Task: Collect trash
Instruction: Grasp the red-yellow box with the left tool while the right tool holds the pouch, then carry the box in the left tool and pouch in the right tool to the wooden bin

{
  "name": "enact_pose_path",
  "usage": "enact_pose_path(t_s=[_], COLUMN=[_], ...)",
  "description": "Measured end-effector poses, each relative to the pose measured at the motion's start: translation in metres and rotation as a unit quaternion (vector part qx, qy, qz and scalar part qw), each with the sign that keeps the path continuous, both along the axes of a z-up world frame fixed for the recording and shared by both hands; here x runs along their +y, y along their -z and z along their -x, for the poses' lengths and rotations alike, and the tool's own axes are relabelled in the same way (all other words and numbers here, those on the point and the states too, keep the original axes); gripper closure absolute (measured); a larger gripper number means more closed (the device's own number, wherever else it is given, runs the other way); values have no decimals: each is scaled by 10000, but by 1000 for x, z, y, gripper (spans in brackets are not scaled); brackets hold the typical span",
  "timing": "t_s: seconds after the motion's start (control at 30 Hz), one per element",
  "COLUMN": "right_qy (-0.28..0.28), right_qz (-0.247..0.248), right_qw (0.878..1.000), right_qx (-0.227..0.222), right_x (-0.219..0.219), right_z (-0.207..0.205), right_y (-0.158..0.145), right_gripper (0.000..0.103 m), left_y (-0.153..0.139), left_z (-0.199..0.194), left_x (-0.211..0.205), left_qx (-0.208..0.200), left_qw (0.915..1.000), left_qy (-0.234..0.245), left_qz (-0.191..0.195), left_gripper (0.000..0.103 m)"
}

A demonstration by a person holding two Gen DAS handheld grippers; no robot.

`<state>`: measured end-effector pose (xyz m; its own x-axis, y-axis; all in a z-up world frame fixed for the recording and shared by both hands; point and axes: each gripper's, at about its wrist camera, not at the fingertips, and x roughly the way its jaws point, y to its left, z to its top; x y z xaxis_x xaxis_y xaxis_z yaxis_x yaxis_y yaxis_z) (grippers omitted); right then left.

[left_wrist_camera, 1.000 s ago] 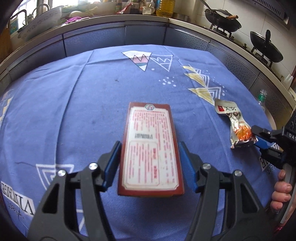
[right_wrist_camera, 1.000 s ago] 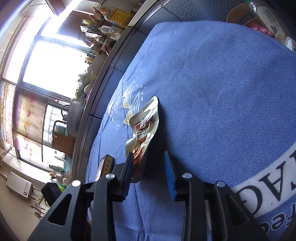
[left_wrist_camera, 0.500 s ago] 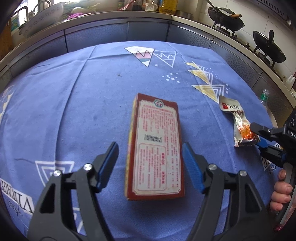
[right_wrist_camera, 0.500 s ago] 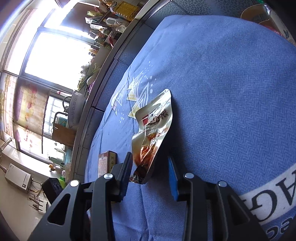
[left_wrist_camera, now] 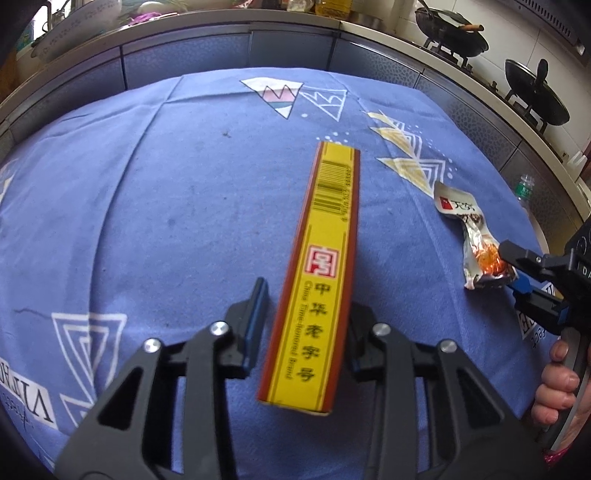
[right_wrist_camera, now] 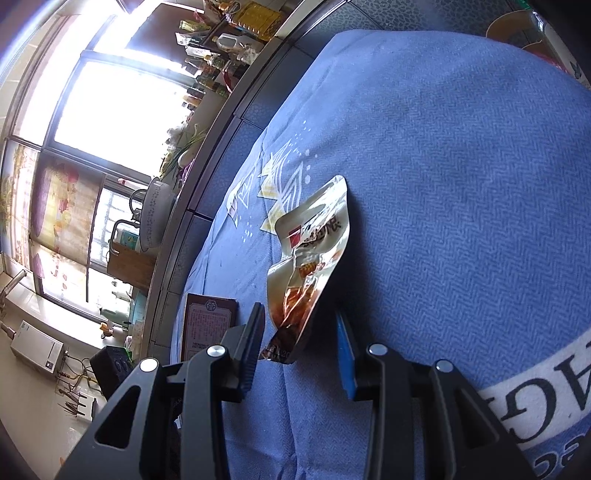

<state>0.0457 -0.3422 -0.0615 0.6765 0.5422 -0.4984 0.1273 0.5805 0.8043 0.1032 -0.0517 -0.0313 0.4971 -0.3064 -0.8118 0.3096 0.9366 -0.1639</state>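
A long red and yellow carton point(left_wrist_camera: 321, 273) stands on its narrow edge on the blue tablecloth point(left_wrist_camera: 147, 221), its near end between the fingers of my left gripper point(left_wrist_camera: 306, 328). The right finger touches the carton; a gap shows at the left finger point(left_wrist_camera: 255, 325). The carton also shows in the right wrist view point(right_wrist_camera: 207, 325). A crumpled silver snack wrapper point(right_wrist_camera: 310, 266) lies between the open fingers of my right gripper point(right_wrist_camera: 299, 343), neither pad pressing it. It also shows in the left wrist view point(left_wrist_camera: 476, 243), with the right gripper point(left_wrist_camera: 517, 273) at its near end.
A kitchen counter point(left_wrist_camera: 258, 26) curves around the far side of the table, with two black woks point(left_wrist_camera: 454, 37) on a stove at right and bowls at left. A plastic bottle point(left_wrist_camera: 524, 188) stands beyond the table's right edge. A round container point(right_wrist_camera: 517, 33) sits past the table's far end.
The carton has turned from lying flat to standing on its narrow edge between the left fingers, which have narrowed. The right gripper has moved forward so the wrapper lies deeper between its fingers.
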Motion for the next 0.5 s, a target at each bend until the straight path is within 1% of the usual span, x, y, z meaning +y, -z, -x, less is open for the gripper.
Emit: enact_pose_path(t_s=[0.07,0.13,0.2,0.27,0.33,0.37,0.5], right_qy=[6,16,1,-18,-10,13,21], right_qz=[-6,-23,-14,-6,-189,-282,-351], right_qw=[10000,10000,10000,10000,9998,9996,9994], right_qx=[-8,1,-4,26,95,76,45], right_x=[0,-1,0,0,-2,-3,-7], right_z=[1,1,1,0,-1,0,3], right_y=[1,1,0,2,8,9,10], right_gripper=[67,67,67,71,85,85,86], left_y=[0,0,-1,-2,-3,-3,-6], left_z=[1,0,-2,-2,-1,0,2], left_x=[0,3,5,6,5,5,3], left_qx=[-20,27,103,119,108,106,75], left_qw=[10000,10000,9998,9998,9998,9998,9999], left_qy=[-23,-56,-73,-81,-74,-63,-24], left_qz=[-27,35,138,166,166,168,136], left_gripper=[72,77,77,77,77,78,79])
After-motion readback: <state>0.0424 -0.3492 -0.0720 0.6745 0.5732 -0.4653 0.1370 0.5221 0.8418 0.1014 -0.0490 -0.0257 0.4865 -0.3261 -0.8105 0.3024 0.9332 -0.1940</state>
